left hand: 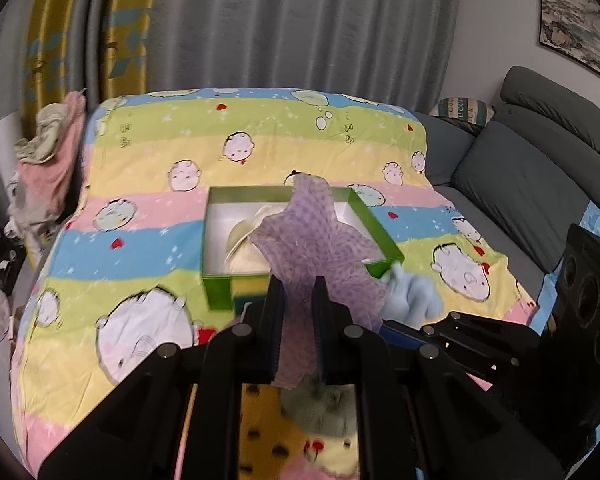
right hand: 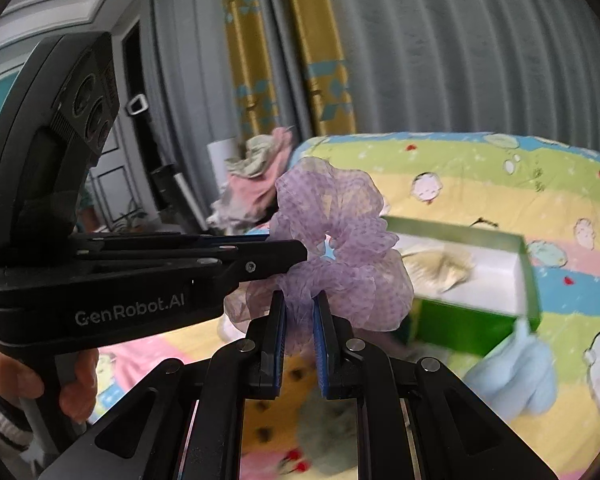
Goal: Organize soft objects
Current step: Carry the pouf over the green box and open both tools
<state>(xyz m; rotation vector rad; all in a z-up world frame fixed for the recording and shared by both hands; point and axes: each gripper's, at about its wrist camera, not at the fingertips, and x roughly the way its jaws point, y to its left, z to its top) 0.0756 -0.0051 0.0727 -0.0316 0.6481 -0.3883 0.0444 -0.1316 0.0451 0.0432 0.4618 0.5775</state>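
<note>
A sheer purple scrunchie (left hand: 312,240) (right hand: 340,232) hangs in the air above the bed, held by both grippers. My left gripper (left hand: 298,292) is shut on one side of it; its fingers also show from the side in the right wrist view (right hand: 300,250). My right gripper (right hand: 300,308) is shut on its lower edge. Just beyond stands an open green box (left hand: 374,222) (right hand: 472,320) with a white inside, holding a cream soft item (left hand: 244,248) (right hand: 440,268). A light blue soft item (left hand: 412,296) (right hand: 516,376) lies on the bed by the box's near right corner.
The box stands on a bed with a pastel striped cartoon cover (left hand: 140,216). A pile of pink and green cloth (left hand: 48,152) lies at the bed's far left. A grey sofa (left hand: 532,168) is on the right, grey curtains behind.
</note>
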